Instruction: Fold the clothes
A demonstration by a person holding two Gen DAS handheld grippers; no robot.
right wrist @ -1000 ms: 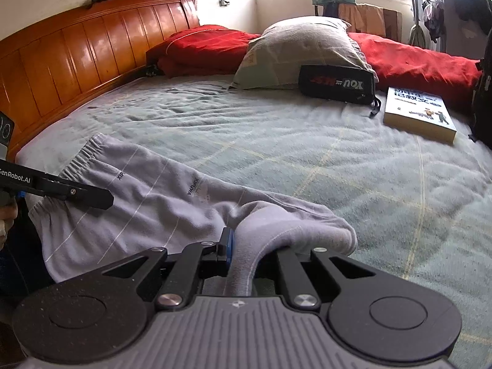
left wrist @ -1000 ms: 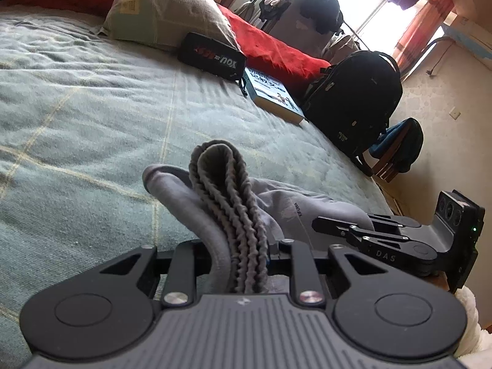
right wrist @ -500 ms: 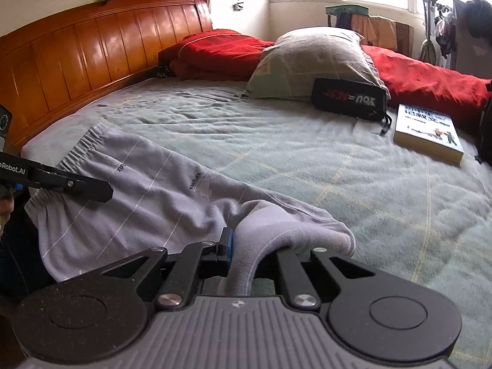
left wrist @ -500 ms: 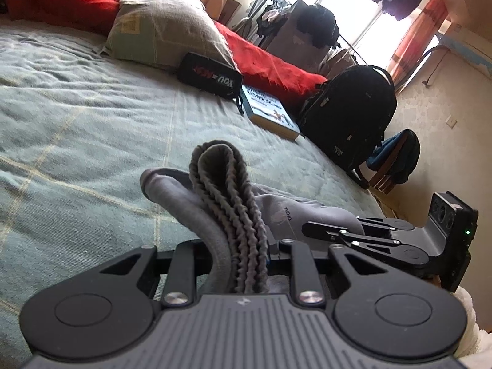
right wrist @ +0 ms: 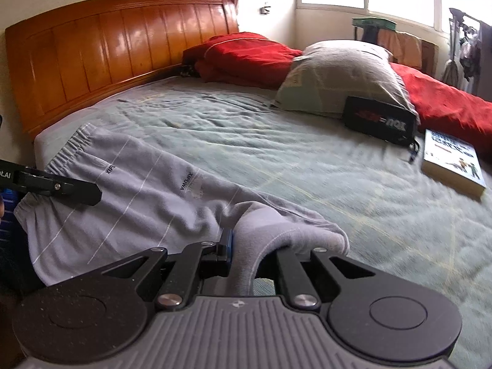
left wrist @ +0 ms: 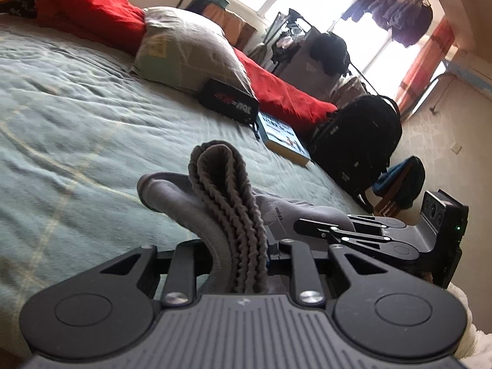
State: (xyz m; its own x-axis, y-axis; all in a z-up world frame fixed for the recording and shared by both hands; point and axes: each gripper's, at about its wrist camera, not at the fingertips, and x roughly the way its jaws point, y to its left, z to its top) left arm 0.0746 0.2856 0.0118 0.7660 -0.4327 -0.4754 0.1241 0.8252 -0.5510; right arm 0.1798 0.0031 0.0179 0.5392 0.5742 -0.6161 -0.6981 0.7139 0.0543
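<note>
Left tongs (left wrist: 243, 246) grip the ribbed waistband of the grey striped cotton shorts (right wrist: 129, 190); right tongs (right wrist: 252, 255) pinch a leg hem, at the green-quilted bed's (right wrist: 307, 160) near edge.

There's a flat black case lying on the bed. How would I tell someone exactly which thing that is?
Start at the wooden headboard and follow the green bedspread across to the grey pillow lying against the red bedding. The black case leans on that pillow's front edge, next to a paperback book. It is the only black thing on the bed, with red and white lettering.
</note>
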